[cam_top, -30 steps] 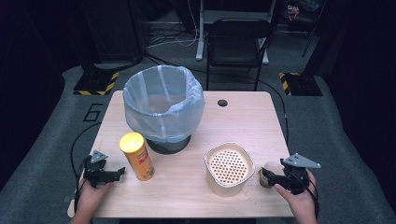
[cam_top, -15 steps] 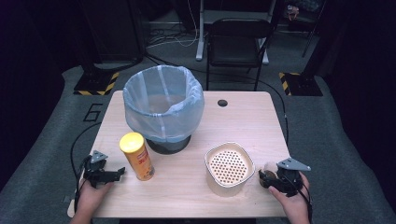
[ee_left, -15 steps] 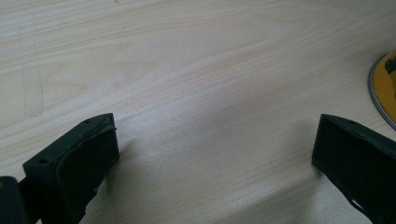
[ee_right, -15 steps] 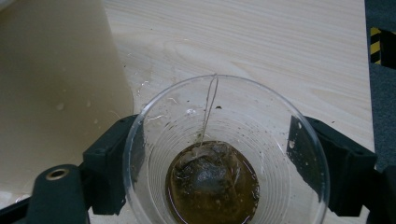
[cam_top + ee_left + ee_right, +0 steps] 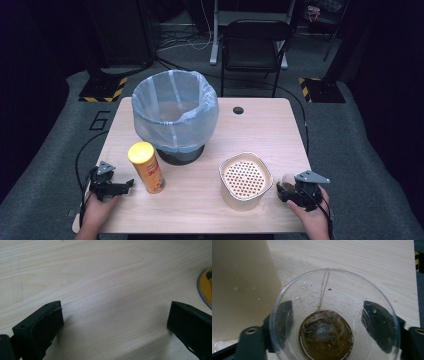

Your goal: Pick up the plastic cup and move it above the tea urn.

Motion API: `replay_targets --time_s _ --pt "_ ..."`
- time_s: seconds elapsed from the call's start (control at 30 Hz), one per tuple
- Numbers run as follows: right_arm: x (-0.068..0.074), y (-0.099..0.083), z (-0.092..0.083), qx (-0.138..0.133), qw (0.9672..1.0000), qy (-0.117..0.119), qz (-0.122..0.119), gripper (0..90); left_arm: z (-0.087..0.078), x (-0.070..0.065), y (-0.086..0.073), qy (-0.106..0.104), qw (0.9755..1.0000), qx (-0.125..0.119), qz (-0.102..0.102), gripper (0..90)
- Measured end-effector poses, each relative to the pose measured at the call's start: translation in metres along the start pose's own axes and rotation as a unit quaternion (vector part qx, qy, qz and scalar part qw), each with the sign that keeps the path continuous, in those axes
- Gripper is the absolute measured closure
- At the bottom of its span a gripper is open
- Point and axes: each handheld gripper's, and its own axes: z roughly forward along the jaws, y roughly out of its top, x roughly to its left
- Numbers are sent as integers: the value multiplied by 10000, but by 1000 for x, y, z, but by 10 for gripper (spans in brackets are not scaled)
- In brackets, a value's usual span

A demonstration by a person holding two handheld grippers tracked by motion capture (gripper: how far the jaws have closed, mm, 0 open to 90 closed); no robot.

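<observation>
Your right gripper [image 5: 329, 327] has been closing; its black jaws now flank the clear round cup [image 5: 334, 315], wet teabag [image 5: 324, 332] inside.

Recording lab, numbered floor mat [image 5: 99, 120], cables [image 5: 172, 37]

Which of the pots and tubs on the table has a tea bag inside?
The clear plastic cup between the right gripper's jaws. The lined bin, yellow can and cream strainer tub show none.
</observation>
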Motion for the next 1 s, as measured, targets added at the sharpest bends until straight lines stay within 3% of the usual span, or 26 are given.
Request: replay_targets --time_s 0.23,0.7,0.9,1.0 --pt "0 0 0 -32 10000 75 19 290 0 0 0 0 10000 2 1 3" --pt "-4 4 -5 -86 9996 223 -170 329 0 0 0 0 10000 1 1 3" --pt "-10 16 -11 -181 9989 350 -244 341 0 0 0 0 10000 0 -2 3" --pt "-14 24 -13 -219 9980 424 -414 343 0 0 0 1 10000 -1 0 3"
